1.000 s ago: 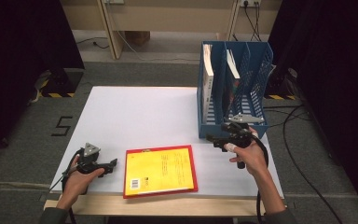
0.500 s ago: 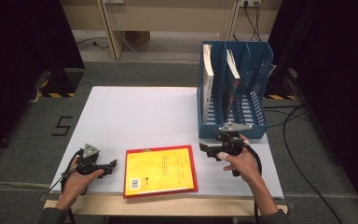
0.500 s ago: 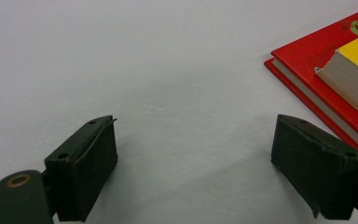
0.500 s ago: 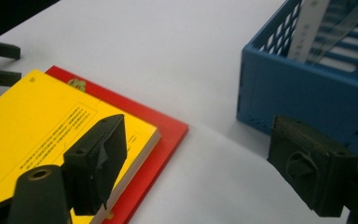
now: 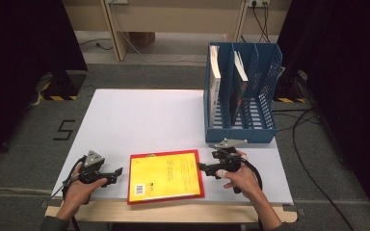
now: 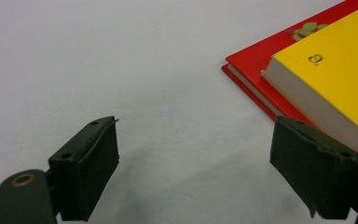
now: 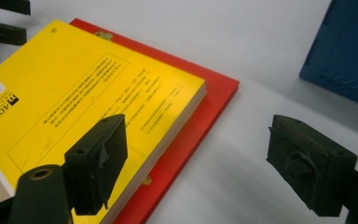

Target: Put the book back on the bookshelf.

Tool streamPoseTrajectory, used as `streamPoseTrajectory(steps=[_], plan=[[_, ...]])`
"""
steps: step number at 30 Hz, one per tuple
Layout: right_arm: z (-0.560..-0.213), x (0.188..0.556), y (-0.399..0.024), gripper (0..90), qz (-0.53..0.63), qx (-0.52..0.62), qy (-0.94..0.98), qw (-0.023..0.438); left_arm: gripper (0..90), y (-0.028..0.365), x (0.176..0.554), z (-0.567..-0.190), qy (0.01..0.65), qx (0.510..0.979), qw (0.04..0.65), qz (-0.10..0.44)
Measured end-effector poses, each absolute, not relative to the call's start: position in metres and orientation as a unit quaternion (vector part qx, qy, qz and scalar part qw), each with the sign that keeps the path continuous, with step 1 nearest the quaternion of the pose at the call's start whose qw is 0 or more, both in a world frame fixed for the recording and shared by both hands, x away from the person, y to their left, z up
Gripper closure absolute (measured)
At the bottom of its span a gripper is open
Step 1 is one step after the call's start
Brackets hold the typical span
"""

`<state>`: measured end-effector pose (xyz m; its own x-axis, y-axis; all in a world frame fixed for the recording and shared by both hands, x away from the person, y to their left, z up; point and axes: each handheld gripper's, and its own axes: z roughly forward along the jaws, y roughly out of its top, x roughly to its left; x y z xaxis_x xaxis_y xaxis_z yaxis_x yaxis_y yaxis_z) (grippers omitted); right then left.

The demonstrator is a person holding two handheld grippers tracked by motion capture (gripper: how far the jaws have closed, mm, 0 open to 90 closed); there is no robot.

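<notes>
1. Nearest the table's front edge, the left gripper [image 5: 117, 172] sits low by the left side of the yellow book [image 5: 165, 173]. It is in the same spot as a second ago, jaws open with bare table between them. They have just been closing a little, with nothing caught.
2. In the left gripper view, the yellow book [image 6: 340, 70] lies stacked on a red book [image 6: 256, 56], and one jaw is just beside the stack's corner.
3. Over on the other side, the right gripper [image 5: 203, 167] has come down and in from beside the file rack. It is now just off the books' right edge, jaws wide open and gripping nothing.
4. The right gripper view shows one jaw over the yellow cover [image 7: 74, 93] and the other over the white table [image 7: 242, 154], so the stack's edge lies between them.
5. The stack itself has not budged: flat near the front edge, between the two grippers.
6. Farther back, the blue file rack [image 5: 260, 132] stands unmoved with two books upright in its slots.
</notes>
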<state>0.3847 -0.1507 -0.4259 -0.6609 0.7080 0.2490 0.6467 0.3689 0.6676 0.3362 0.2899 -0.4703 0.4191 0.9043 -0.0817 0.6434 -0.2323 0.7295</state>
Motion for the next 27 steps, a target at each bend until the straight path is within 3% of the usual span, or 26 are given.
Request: streamPoseTrajectory(steps=[13, 15, 20, 23, 24, 25, 26, 27], plan=[[-0.436, 0.374, -0.147, 21.3, 0.374, 0.408, 0.832, 0.024, 17.0, 0.26, 0.32, -0.462, 0.467, 0.79, 0.358, 0.175], [-0.438, 0.373, -0.146, 21.3, 0.373, 0.407, 0.834, 0.02, 24.7, 0.261, 0.319, -0.462, 0.471, 0.788, 0.367, 0.151], [-0.441, 0.373, -0.142, 21.4, 0.374, 0.404, 0.835, 0.008, 43.5, 0.258, 0.317, -0.458, 0.457, 0.798, 0.363, 0.148], [-0.442, 0.373, -0.141, 21.4, 0.372, 0.403, 0.836, 0.007, 47.8, 0.254, 0.315, -0.456, 0.45, 0.803, 0.362, 0.147], [-0.442, 0.373, -0.14, 21.4, 0.371, 0.405, 0.836, 0.007, 46.4, 0.253, 0.314, -0.457, 0.447, 0.805, 0.366, 0.136], [-0.443, 0.373, -0.14, 21.5, 0.368, 0.404, 0.837, 0.008, 38.8, 0.249, 0.313, -0.459, 0.44, 0.81, 0.374, 0.106], [-0.443, 0.373, -0.14, 21.5, 0.368, 0.404, 0.837, 0.008, 25.1, 0.249, 0.313, -0.459, 0.44, 0.81, 0.374, 0.106], [-0.443, 0.373, -0.14, 21.6, 0.368, 0.404, 0.838, 0.008, 25.1, 0.243, 0.313, -0.461, 0.431, 0.819, 0.363, 0.106]])
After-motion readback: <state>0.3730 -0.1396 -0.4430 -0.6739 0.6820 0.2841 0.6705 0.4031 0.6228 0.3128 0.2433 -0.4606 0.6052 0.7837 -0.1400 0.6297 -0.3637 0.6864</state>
